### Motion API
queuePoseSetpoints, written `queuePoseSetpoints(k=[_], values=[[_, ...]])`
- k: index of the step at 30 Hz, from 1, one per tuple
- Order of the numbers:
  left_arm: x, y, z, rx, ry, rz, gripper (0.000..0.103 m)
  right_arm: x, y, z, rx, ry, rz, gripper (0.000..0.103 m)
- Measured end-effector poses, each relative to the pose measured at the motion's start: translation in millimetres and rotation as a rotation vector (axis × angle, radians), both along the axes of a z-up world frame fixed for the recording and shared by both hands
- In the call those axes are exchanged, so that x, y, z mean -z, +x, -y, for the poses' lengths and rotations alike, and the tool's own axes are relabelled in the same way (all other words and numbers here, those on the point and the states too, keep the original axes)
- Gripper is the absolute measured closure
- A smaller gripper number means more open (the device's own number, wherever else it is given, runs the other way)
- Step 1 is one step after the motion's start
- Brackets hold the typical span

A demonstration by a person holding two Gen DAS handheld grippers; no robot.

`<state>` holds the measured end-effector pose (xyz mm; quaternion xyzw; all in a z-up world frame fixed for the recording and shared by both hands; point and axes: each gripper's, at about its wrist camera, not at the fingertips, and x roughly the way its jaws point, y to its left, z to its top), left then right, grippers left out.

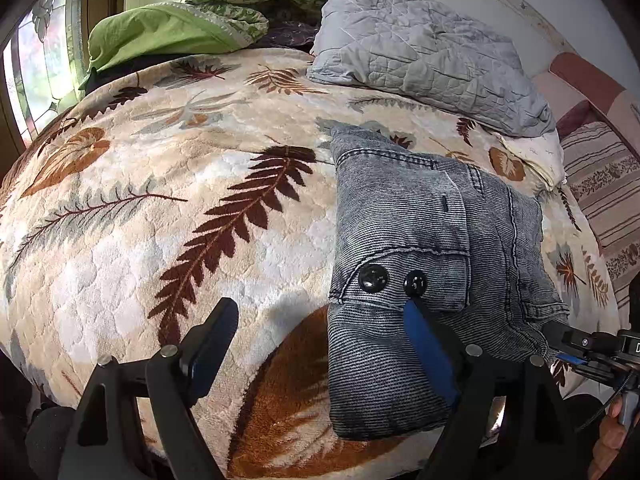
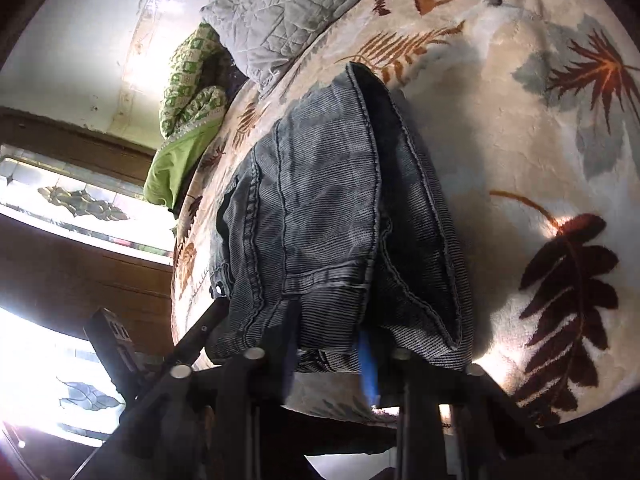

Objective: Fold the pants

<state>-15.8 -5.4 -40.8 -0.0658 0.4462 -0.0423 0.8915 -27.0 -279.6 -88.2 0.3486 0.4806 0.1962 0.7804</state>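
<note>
Pants (image 1: 432, 272) lie folded in thick bundle on blanket (image 1: 168, 208), near front edge, so both claws reach them. Pillow (image 1: 420, 52) well behind. Right gripper (image 2: 332, 344) at bundle's edge, fingers astride layers, likely pinching; grip unclear. Left gripper (image 1: 316, 340) spread wide, blue pad (image 1: 428, 344) resting on denim by buttons (image 1: 394, 278), holding nothing.

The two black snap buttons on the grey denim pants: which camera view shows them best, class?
The left wrist view: both black snap buttons face the camera on the folded grey denim pants. The right wrist view shows only one, edge-on.
</note>
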Motion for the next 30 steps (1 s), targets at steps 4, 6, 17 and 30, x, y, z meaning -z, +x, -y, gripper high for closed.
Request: queuePoseSetpoints(k=[4,6,17,30], values=[[-14,-4,-3,-0.004,0.0,0.028,0.018,-39,-7,-23,-0.052,-0.257,0.124,0.086],[-27,-7,-6,-0.019,-0.004,0.071,0.018,-59,-14,-34,-0.071,-0.404,0.187,0.086],[4,-2,25,0.059,0.202,0.02,0.013,-19,-12,-3,-0.034,-0.395,0.071,0.073],[-7,-2,22,0.052,0.178,0.004,0.013,-6,26,-23,-0.111,-0.213,0.063,0.042]])
